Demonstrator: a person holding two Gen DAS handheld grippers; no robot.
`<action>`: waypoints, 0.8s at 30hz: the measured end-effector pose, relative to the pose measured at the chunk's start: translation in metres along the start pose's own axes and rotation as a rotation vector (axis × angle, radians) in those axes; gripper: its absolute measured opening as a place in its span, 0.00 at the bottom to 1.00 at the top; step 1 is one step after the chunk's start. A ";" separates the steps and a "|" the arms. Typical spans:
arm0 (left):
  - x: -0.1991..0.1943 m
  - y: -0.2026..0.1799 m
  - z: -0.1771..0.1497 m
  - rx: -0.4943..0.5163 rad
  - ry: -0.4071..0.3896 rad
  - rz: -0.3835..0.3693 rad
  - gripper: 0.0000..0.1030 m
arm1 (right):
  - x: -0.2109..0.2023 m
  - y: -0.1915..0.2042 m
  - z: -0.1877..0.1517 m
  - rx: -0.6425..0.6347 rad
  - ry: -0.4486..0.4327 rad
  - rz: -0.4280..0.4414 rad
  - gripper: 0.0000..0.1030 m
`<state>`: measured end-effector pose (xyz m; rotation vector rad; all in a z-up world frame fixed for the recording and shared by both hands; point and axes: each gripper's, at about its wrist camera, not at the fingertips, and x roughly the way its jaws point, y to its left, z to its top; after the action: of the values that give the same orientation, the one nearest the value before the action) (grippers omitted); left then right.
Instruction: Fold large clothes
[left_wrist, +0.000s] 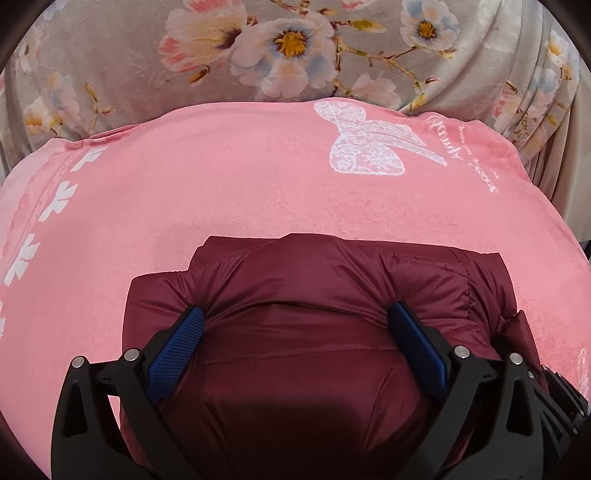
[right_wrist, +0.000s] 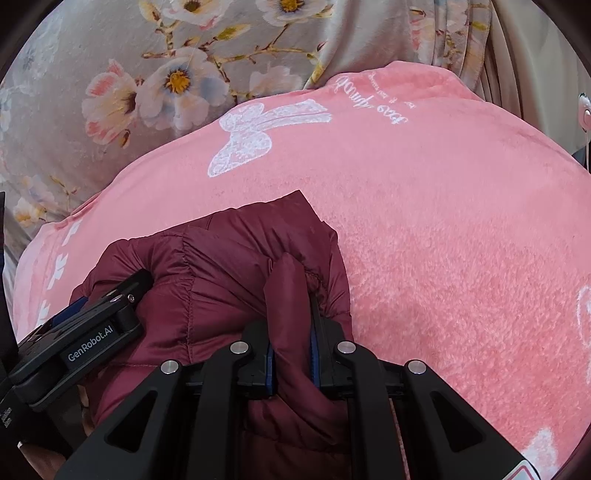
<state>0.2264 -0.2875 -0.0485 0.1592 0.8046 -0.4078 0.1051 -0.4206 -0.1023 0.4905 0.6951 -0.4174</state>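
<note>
I am looking down on a maroon puffer jacket that is lying bundled at the near edge of a pink blanket, with flowered bedding lying beyond the blanket's far side. My left tongs are standing fully open, pads pressing down into the padding on either side of a puffed fold but not pinching it. My right tongs are gripping a narrow ridge of the jacket near its right edge, jaws nearly closed on the cloth. In the right view, the left tongs are showing at the left, resting on the jacket. I am judging the jacket to be light, soft and springy: the quilted fill is bulging up between the pads, so folds will probably be puffing back open unless I am pressing them flat. The shell is looking smooth and shiny, so likely slippery; a shallow pinch may be sliding off. I would be taking hold along stitched seams or at a doubled edge, where the cloth is thinner and the stitching is giving the pads something to bite on.
</note>
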 end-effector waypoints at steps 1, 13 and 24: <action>0.000 0.000 0.000 0.001 -0.001 0.003 0.95 | 0.000 0.000 0.000 0.000 0.000 0.000 0.09; 0.003 -0.005 0.001 0.014 -0.001 0.033 0.96 | -0.002 -0.018 0.003 0.076 -0.009 0.081 0.13; 0.000 -0.006 0.002 0.038 0.019 0.055 0.96 | -0.046 0.032 0.024 -0.207 -0.087 -0.054 0.17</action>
<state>0.2256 -0.2939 -0.0470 0.2201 0.8095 -0.3700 0.1020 -0.3990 -0.0455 0.2568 0.6601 -0.4100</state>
